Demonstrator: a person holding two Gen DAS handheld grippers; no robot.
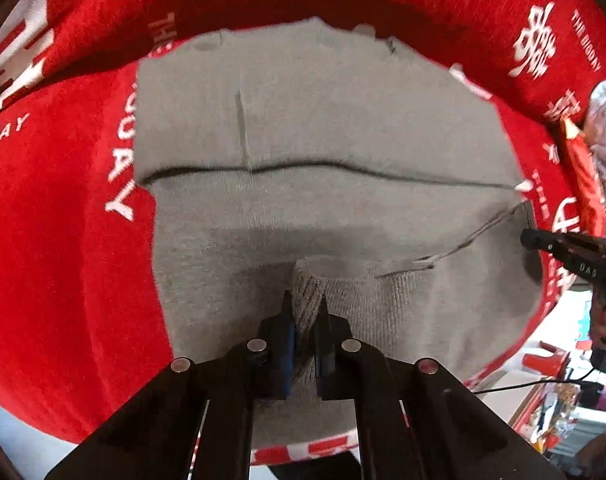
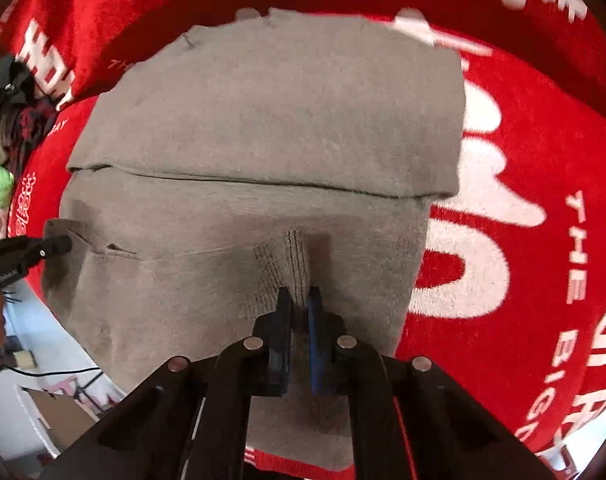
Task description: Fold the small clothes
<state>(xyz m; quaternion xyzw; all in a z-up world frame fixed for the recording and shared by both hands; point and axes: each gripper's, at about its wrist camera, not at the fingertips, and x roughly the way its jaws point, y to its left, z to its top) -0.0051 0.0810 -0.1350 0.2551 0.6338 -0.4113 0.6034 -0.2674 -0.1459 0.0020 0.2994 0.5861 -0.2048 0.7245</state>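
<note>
Garment: a grey knitted garment (image 1: 323, 128) lies on the red cloth, its far part folded over so that a straight edge crosses its width.
Cloth: a red cloth (image 1: 63, 240) with white lettering lies under the garment and shows on all sides of it.
Left gripper (image 1: 305, 300): points steeply down at the garment's near edge; jaws closed tight on a pinched ridge of the ribbed grey knit, which bunches up between the pads.
Right gripper (image 2: 299, 294): points steeply down at the same near edge, further along it from the left gripper; jaws closed on a raised pleat of the knit, with dark ribbing gathered just beyond the tips.
Fold edge: it runs beyond both grippers, across the middle of the garment.
Background: cluttered items and a black cable lie beyond the garment, off the cloth's edge.
</note>
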